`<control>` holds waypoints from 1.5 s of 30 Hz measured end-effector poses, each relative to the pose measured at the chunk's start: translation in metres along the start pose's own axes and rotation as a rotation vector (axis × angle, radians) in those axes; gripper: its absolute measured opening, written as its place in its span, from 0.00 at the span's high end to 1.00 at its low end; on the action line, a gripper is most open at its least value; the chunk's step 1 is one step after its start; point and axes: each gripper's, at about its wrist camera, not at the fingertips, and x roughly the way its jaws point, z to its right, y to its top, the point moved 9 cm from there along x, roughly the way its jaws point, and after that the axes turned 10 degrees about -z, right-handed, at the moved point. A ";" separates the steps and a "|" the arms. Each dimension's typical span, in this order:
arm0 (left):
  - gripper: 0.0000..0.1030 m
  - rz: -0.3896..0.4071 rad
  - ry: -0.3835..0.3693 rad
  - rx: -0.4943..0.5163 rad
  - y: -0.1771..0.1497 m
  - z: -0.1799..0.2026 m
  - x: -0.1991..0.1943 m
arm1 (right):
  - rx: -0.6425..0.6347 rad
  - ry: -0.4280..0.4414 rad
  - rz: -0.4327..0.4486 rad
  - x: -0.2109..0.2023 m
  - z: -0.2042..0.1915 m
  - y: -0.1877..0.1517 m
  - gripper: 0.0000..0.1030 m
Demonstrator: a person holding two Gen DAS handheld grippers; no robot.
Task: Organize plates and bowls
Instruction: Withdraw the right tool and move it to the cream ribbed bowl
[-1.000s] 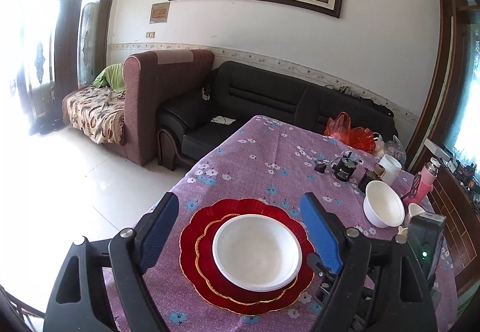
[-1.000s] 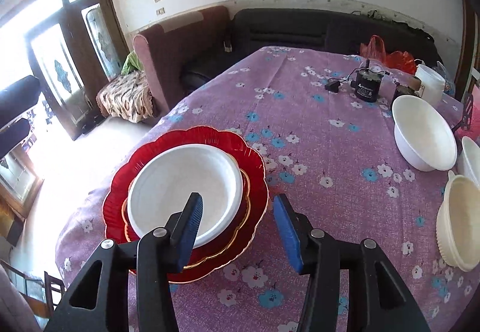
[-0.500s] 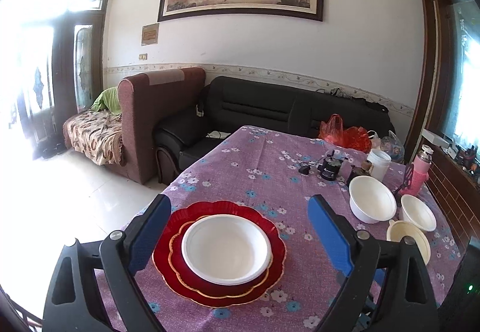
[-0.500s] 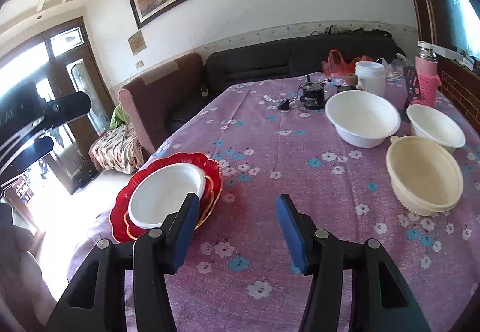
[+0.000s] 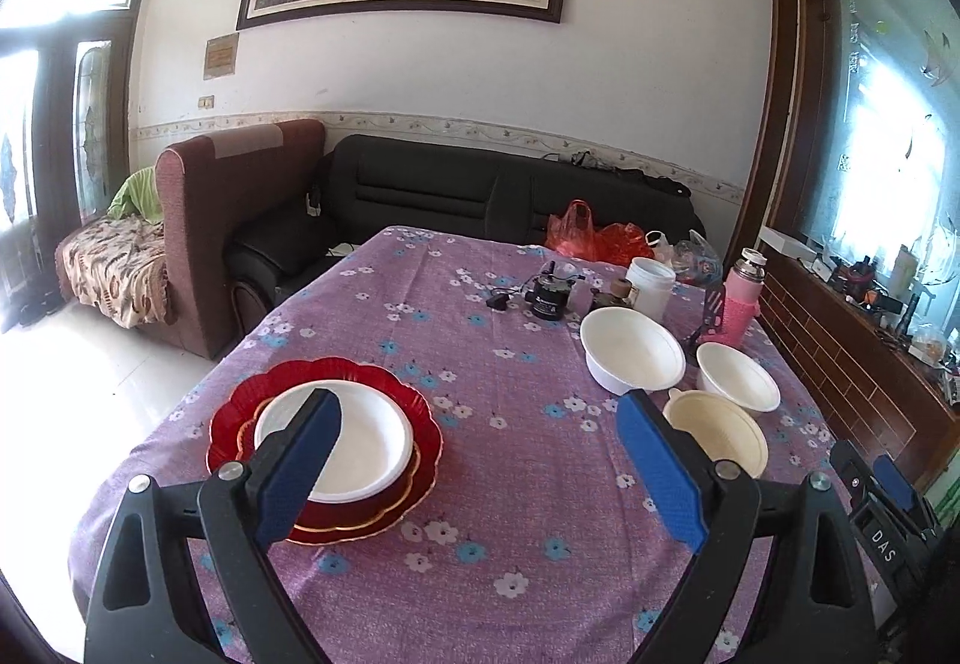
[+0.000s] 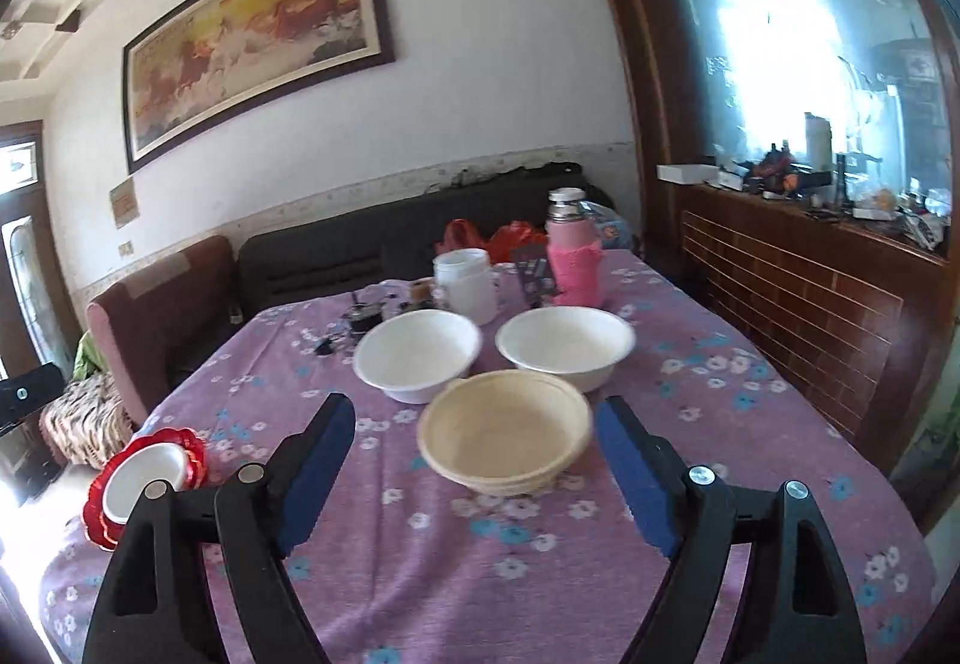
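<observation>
A white plate (image 5: 354, 439) lies on stacked red scalloped plates (image 5: 414, 412) at the table's left; the stack also shows in the right wrist view (image 6: 141, 475). Two white bowls (image 6: 417, 352) (image 6: 564, 343) and a cream bowl (image 6: 504, 433) sit at the right; in the left wrist view they are the large white bowl (image 5: 630, 355), the small white bowl (image 5: 737, 379) and the cream bowl (image 5: 717, 433). My left gripper (image 5: 477, 424) is open and empty above the table's near edge. My right gripper (image 6: 474, 430) is open and empty, its fingers flanking the cream bowl from the near side.
A white tub (image 6: 465, 280), pink flask (image 6: 573, 256), black device (image 5: 546, 298) and red bags (image 5: 594, 238) stand at the table's far end. A brick-patterned counter (image 6: 798, 304) runs along the right. Sofas (image 5: 456, 196) stand behind the table.
Both grippers pulled back from the plate stack. The right gripper swung right to face the bowls and opened wider. The left gripper drew back and shifted right.
</observation>
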 end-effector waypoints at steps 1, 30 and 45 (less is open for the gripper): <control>0.10 -0.008 -0.006 0.002 -0.002 0.003 0.000 | 0.014 -0.015 -0.015 0.000 0.015 -0.002 0.16; 0.00 -0.211 0.026 0.154 -0.004 0.085 0.122 | 0.133 0.029 -0.120 0.158 0.081 0.083 0.24; 0.33 -0.466 -0.178 0.146 -0.026 0.164 0.233 | 0.223 0.189 -0.422 0.227 0.100 0.019 0.44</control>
